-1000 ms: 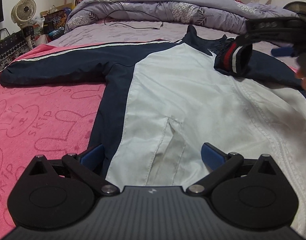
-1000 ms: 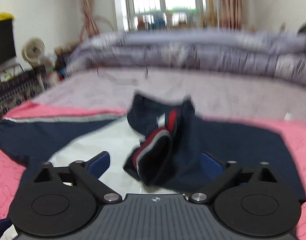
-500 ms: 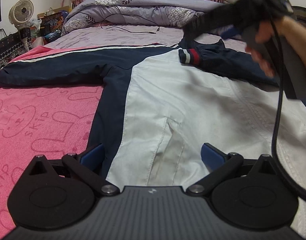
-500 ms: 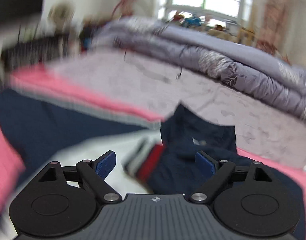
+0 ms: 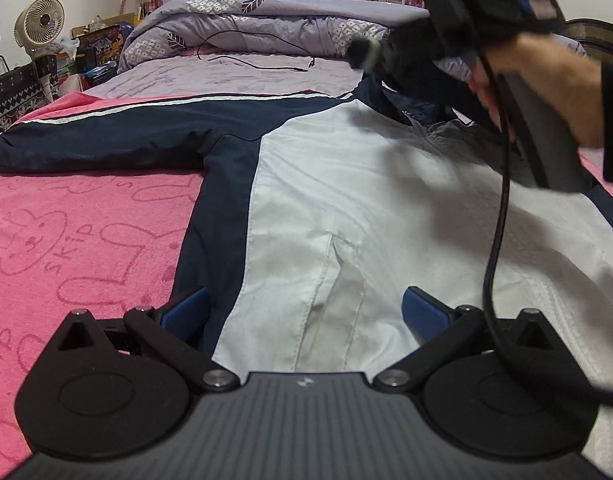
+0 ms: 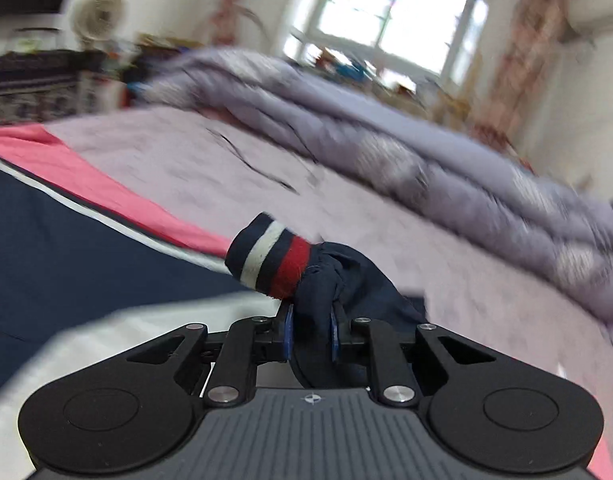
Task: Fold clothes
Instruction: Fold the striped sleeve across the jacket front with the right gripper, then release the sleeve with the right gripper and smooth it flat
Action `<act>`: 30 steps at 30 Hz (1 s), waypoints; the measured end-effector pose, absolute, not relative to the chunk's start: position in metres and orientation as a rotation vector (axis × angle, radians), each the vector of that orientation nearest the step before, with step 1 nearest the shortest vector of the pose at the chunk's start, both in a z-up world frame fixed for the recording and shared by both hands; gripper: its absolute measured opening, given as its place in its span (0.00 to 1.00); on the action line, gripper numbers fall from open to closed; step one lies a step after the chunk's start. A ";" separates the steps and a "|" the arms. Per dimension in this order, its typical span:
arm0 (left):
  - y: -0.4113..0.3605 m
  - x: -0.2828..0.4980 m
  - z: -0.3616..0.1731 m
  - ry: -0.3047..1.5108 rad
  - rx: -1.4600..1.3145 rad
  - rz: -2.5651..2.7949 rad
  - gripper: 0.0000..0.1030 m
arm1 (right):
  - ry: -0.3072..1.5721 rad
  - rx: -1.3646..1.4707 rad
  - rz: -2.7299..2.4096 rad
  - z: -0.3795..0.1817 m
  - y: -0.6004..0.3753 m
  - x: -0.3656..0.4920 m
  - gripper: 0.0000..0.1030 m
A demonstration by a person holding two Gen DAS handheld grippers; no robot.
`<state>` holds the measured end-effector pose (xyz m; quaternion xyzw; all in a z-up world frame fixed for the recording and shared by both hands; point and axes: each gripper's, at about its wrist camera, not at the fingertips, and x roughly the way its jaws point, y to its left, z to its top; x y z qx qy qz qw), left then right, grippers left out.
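A wide bed (image 5: 234, 76) with a pale lilac sheet fills the room, and a rolled lilac patterned quilt (image 5: 266, 20) lies across its far end. Over the near part spreads a pink terry blanket with rabbit outlines (image 5: 66, 240). On that blanket lies a navy and white zip-up jacket (image 5: 346, 200), spread flat with its white back panel upward and one navy sleeve (image 5: 106, 144) stretched out to the left.

The left tool (image 5: 304, 308) hovers low over the jacket's hem, its blue-padded jaws spread wide with nothing pinched between them.

The right tool (image 6: 310, 330) is held by the person's right hand (image 5: 546, 92) above the jacket's collar end. Its jaws are closing, and bunched navy fabric of the other sleeve already sits squeezed between the blue pads. The sleeve's striped knit cuff of navy, white and red (image 6: 272, 262) sticks up just beyond the fingertips, lifted clear of the bed. A thin black cable (image 5: 496, 220) hangs from the right tool's handle across the left wrist view.
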<state>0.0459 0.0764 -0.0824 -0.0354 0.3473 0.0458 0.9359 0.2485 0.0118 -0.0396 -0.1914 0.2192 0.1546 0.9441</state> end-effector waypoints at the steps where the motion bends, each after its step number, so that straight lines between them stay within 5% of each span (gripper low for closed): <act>1: 0.076 0.046 -0.082 0.709 -0.073 0.093 1.00 | 0.439 -0.401 0.357 -0.034 0.021 0.241 0.18; 4: 0.076 0.046 -0.082 0.709 -0.071 0.091 1.00 | 0.498 -0.413 0.453 -0.044 0.050 0.242 0.20; 9: 0.075 0.046 -0.083 0.709 -0.064 0.088 1.00 | 0.698 -0.392 0.514 -0.075 0.068 0.252 0.40; 11: 0.075 0.046 -0.083 0.709 -0.061 0.089 1.00 | 0.674 -0.325 0.541 -0.069 0.053 0.242 0.68; 13: 0.075 0.047 -0.084 0.709 -0.062 0.089 1.00 | 0.621 -0.233 0.565 -0.055 0.023 0.232 0.79; 20: 0.074 0.049 -0.083 0.710 -0.059 0.093 1.00 | 0.491 -0.048 0.255 -0.042 -0.111 0.225 0.76; 23: 0.074 0.049 -0.083 0.710 -0.058 0.094 1.00 | 0.516 0.021 0.014 -0.060 -0.173 0.233 0.68; 30: 0.073 0.047 -0.084 0.709 -0.054 0.097 1.00 | 0.734 0.017 -0.031 -0.118 -0.223 0.247 0.74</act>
